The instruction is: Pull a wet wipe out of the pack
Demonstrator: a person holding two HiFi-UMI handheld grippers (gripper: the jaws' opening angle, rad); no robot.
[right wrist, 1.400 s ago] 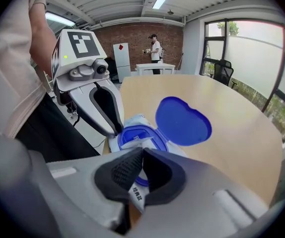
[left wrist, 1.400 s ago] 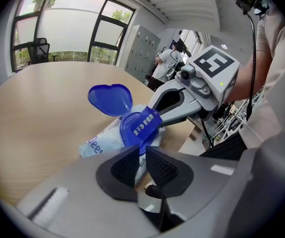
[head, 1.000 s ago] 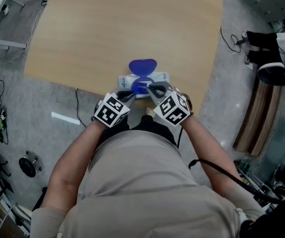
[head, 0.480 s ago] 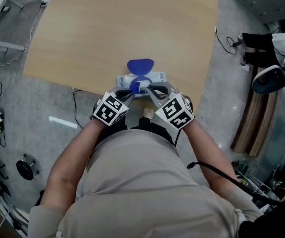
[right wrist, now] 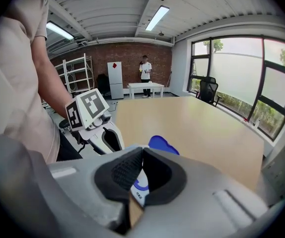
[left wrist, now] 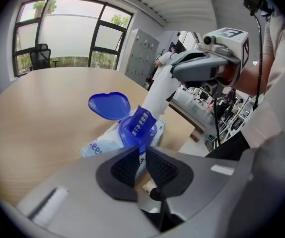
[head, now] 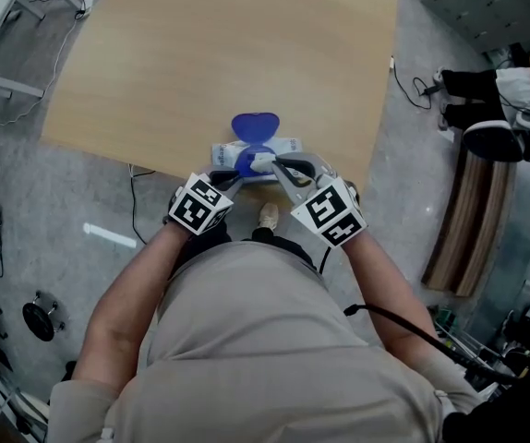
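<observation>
A white wet wipe pack (head: 290, 145) lies at the near edge of the wooden table (head: 210, 53). Its blue lid (head: 254, 125) stands open. My left gripper (head: 226, 179) is shut on the pack's near end (left wrist: 100, 143), jaws nearly touching (left wrist: 141, 157). My right gripper (head: 279, 166) is shut on a white wet wipe (left wrist: 160, 93). The wipe stretches up from the blue opening to the right gripper (left wrist: 175, 71). In the right gripper view the wipe shows between the closed jaws (right wrist: 141, 170), with the lid (right wrist: 163, 145) and the left gripper (right wrist: 107, 140) beyond.
The table's near edge runs just under both grippers, with grey floor and cables (head: 136, 201) below. A seated person's legs (head: 491, 109) are at the right, beside a wooden bench (head: 473, 220). Another person (right wrist: 145, 68) stands far off by a white table.
The right gripper has drawn back toward me and slightly up, and the wipe now stretches farther out of the pack. The left gripper stays at the pack's near end.
</observation>
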